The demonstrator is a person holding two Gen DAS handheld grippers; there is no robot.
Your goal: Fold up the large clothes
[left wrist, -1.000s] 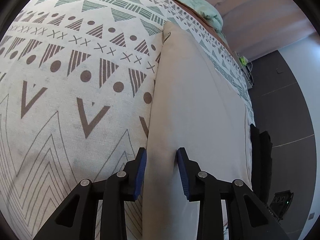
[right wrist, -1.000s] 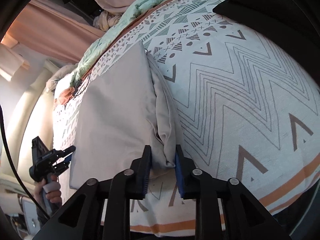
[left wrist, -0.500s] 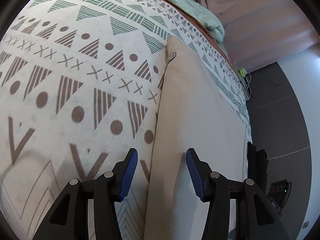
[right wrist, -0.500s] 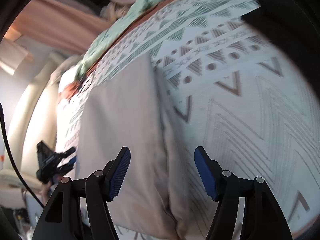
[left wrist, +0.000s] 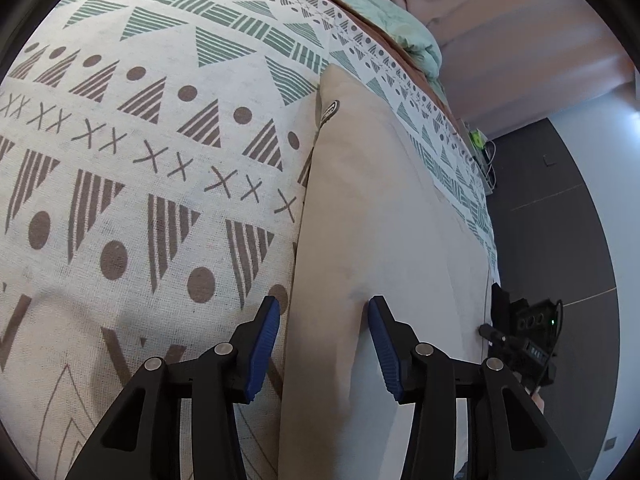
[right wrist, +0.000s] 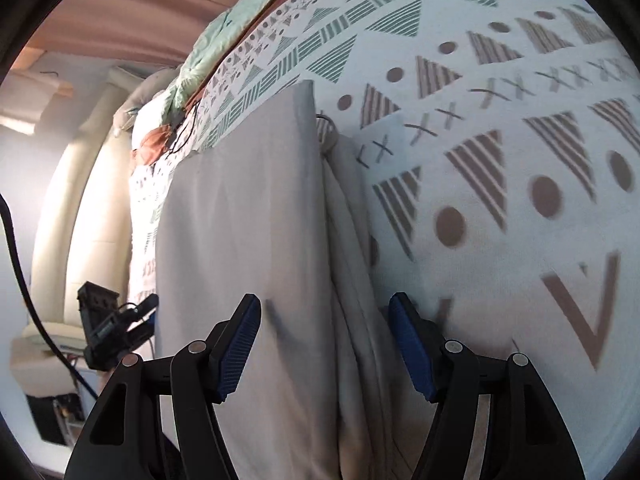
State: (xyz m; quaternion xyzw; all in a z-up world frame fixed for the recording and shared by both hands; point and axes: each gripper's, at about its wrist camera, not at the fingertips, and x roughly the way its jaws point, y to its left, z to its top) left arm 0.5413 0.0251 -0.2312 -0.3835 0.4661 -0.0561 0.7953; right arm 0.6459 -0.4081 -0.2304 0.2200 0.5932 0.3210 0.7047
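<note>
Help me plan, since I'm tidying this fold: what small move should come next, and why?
Probably close the open right gripper on the loose layered edge of the folded beige cotton garment and tuck it inward. That edge spills past the flat panel onto the geometric-patterned bedspread; the left gripper is open too.

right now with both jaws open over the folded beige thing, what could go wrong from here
The loose layers along the beige garment's edge look uneven and could splay if nudged. The right gripper straddles that edge with jaws open; closing there may catch only some layers. The left gripper sits over the other edge, and a low pass could drag the patterned bedspread too.
</note>
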